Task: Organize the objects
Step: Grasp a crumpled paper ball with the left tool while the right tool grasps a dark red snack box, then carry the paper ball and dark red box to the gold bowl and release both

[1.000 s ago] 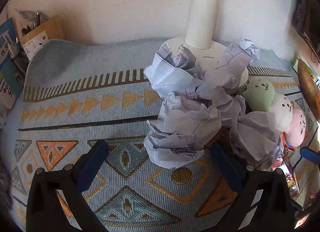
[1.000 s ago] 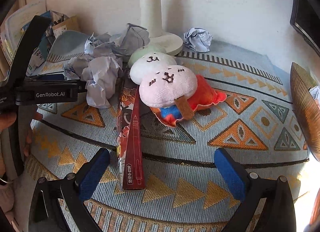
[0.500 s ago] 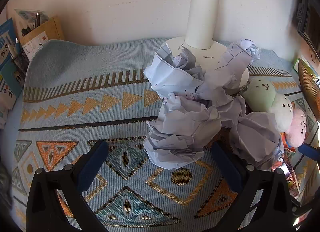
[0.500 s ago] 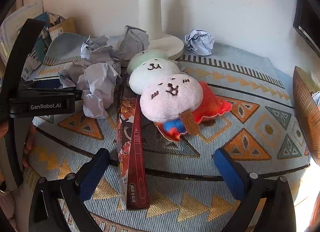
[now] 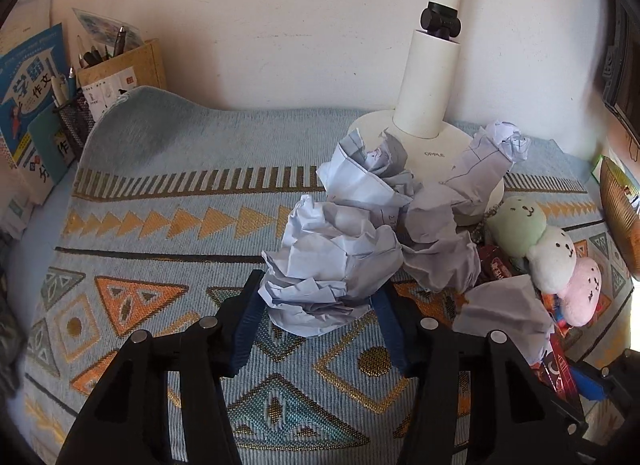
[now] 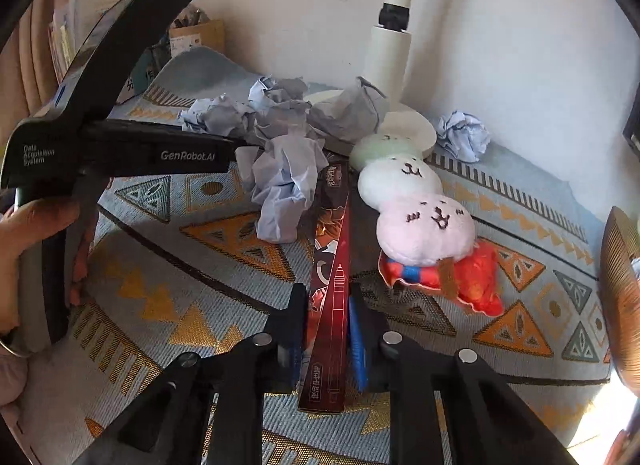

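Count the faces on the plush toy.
3, in a row: green face against the lamp base, white face in the middle, pink face nearest the camera, resting on the red wrapper. None appear hidden.

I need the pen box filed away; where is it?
Right wrist view: the pen box lies between the right tool's fingers, beside the plush toy.

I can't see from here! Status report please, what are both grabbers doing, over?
Left gripper jaws closed on crumpled paper ball. Right gripper jaws closed on red pen box. Plush toy lies beside box; more crumpled paper touching it.
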Demonstrator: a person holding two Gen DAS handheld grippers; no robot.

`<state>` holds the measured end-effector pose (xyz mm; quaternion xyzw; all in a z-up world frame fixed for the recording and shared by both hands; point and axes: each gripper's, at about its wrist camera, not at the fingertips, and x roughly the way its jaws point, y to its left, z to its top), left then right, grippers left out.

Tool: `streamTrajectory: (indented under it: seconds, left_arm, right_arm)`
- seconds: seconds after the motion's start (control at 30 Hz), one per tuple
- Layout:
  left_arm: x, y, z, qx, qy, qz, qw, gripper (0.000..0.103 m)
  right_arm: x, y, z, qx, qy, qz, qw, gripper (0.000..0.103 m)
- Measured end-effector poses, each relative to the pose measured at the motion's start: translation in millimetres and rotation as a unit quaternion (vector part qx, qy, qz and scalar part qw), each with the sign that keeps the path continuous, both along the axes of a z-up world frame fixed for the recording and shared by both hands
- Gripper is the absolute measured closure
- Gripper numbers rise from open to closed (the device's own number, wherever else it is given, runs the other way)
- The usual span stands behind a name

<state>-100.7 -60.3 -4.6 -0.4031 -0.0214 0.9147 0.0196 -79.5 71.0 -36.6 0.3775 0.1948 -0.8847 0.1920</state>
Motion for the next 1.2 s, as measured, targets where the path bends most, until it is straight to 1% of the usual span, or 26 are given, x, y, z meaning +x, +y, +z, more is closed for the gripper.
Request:
streamTrajectory:
  seconds: [0.03, 0.1, 0.2, 0.3, 0.4, 0.5, 0.7, 0.9, 1.07, 1.13, 1.2]
  left_arm:
    - [2, -2, 1, 0.009, 0.003, -0.001, 1.0, 0.052]
    - [3, -4, 3, 0.014, 0.005, 0.0, 0.9999, 0.052]
    - [5, -3, 5, 0.014, 0.006, -0.001, 0.9999, 0.052]
    - [6, -11, 5, 0.014, 0.025, 0.0, 0.9996, 0.052]
    - [16, -15, 11, 0.011, 0.057, -0.001, 0.9983, 0.052]
    - [23, -15, 13, 0.008, 0.076, -0.004, 0.9971, 0.052]
    - [26, -19, 17, 0.021, 0.091, -0.009, 0.9956, 0.052]
    - [29, -27, 18, 0.043, 0.11, 0.004, 0.993, 0.052]
    - [37, -33, 21, 0.061, 0.128, 0.013, 0.9898, 0.052]
    - [41, -28, 22, 0.063, 0.125, 0.002, 0.9901, 0.052]
    - [48, -18, 27, 0.059, 0.132, -0.011, 0.9894, 0.052]
  right_arm:
    - [4, -2, 1, 0.004, 0.011, 0.007, 1.0, 0.085]
    - [11, 0, 8, -0.001, 0.036, 0.002, 0.999, 0.086]
    - [14, 11, 16, -0.025, 0.056, -0.011, 0.998, 0.086]
    - [17, 21, 24, -0.052, 0.07, -0.017, 0.996, 0.086]
    - [19, 26, 29, -0.067, 0.081, -0.023, 0.994, 0.086]
    - [22, 26, 32, -0.075, 0.088, -0.022, 0.993, 0.086]
    - [31, 33, 39, -0.093, 0.114, -0.024, 0.989, 0.086]
    - [40, 46, 48, -0.134, 0.138, -0.027, 0.981, 0.086]
    - [42, 59, 52, -0.167, 0.146, -0.04, 0.974, 0.086]
    - [43, 65, 54, -0.185, 0.146, -0.039, 0.971, 0.086]
    - [42, 73, 56, -0.207, 0.143, -0.04, 0.967, 0.086]
